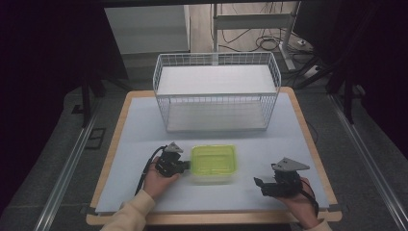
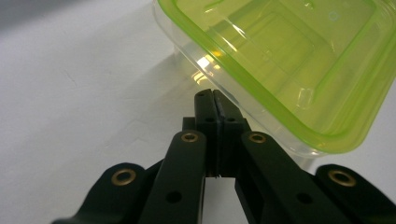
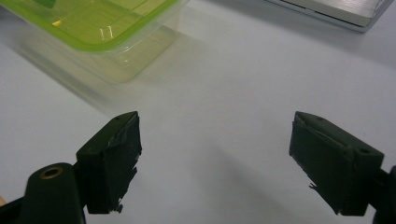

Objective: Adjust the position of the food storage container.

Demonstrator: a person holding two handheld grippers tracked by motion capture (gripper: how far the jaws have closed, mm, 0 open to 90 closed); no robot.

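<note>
Early stage: clear plastic lidded box with lime-green lid (image 1: 213,163) on tabletop (image 1: 144,130), unlifted; closed, empty left gripper (image 1: 185,166) against its side, right gripper (image 1: 260,185) agape, empty, apart.

Looks like a lab or recording studio set up for manipulation trials. Shown by dark curtains (image 1: 43,72) closing in both sides, metal rails (image 1: 65,178) running along grey carpet, loose cables (image 1: 262,43) sprawled on the floor beyond, a bare desk frame (image 1: 252,21) at the back, and a lone wooden-edged table (image 1: 115,125) under a pale sheet, lit from above.
</note>
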